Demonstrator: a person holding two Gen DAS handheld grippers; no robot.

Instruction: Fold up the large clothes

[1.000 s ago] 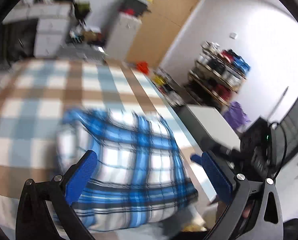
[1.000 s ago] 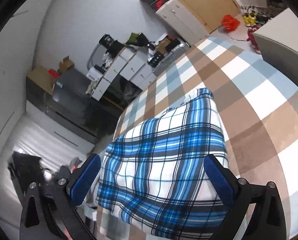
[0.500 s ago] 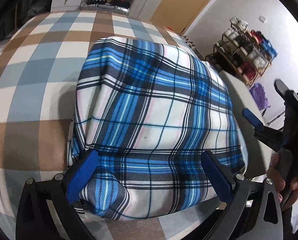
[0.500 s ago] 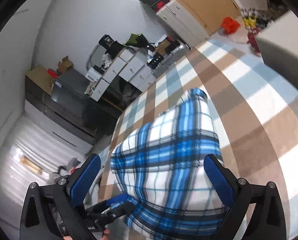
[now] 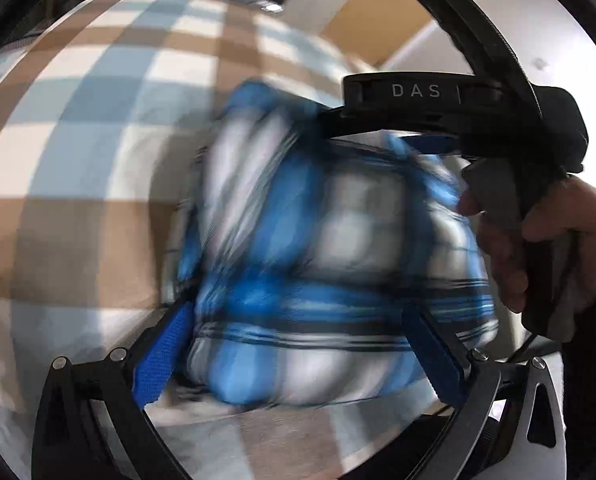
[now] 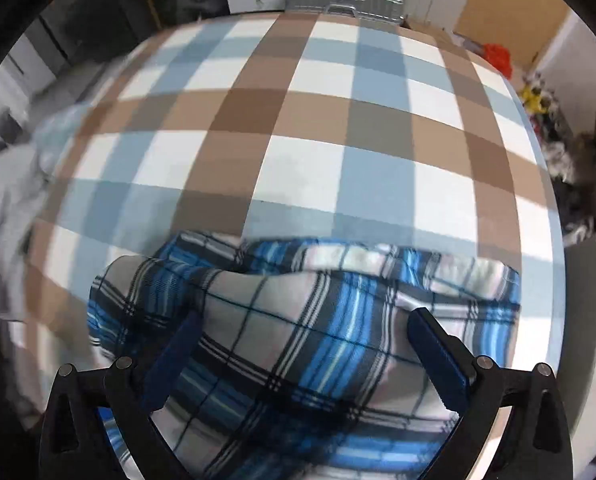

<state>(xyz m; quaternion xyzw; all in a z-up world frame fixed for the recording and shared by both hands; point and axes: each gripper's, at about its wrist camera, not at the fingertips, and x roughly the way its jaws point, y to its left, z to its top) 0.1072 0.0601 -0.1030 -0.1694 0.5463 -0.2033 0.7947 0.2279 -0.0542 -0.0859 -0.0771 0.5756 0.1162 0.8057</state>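
Both claws close in on the folded plaid garment

The plaid garment [image 6: 298,340] lies as a folded bundle at the near edge of the checked bed [image 6: 306,120]. The left claw [image 5: 298,352] and right claw [image 6: 302,356] hang spread over it, gripping nothing; the next move probably calls for pinching an edge to tighten or shift the fold.

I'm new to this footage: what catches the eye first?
The blue plaid garment, folded into a bundle on the brown, blue and white checked cover. Both open grippers frame it: the right gripper close over it, the left gripper in a blurred view beside a hand.
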